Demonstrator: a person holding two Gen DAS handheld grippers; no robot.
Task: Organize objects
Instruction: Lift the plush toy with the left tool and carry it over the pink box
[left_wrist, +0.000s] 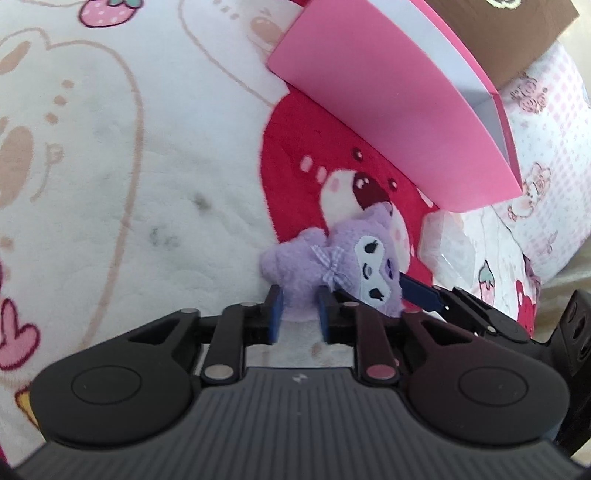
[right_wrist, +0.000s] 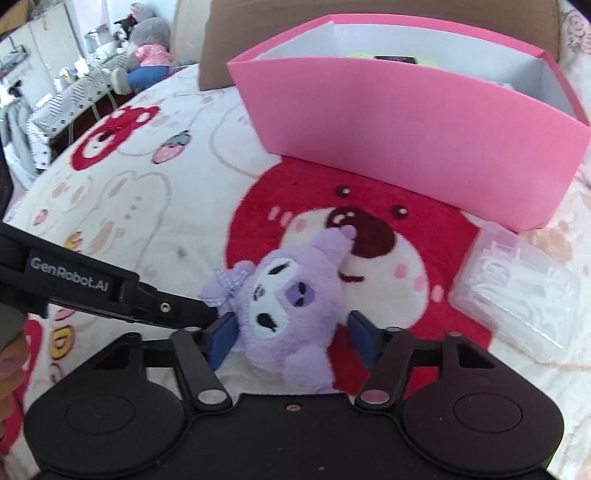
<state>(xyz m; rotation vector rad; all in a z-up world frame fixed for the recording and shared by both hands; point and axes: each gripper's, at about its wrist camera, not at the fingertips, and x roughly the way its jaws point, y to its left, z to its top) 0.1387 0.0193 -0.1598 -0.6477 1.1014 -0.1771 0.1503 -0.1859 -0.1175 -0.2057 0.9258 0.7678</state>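
Blanket (right_wrist: 177, 236): soft, so lift straight up.
Box (right_wrist: 424, 147): open-topped, just beyond the plush; the likely goal.
Plush (right_wrist: 291, 306): lying on the blanket's red bear.
Right gripper (right_wrist: 291, 332): spread wide around its head; close evenly.
Left gripper (left_wrist: 300, 308): pinches its body.
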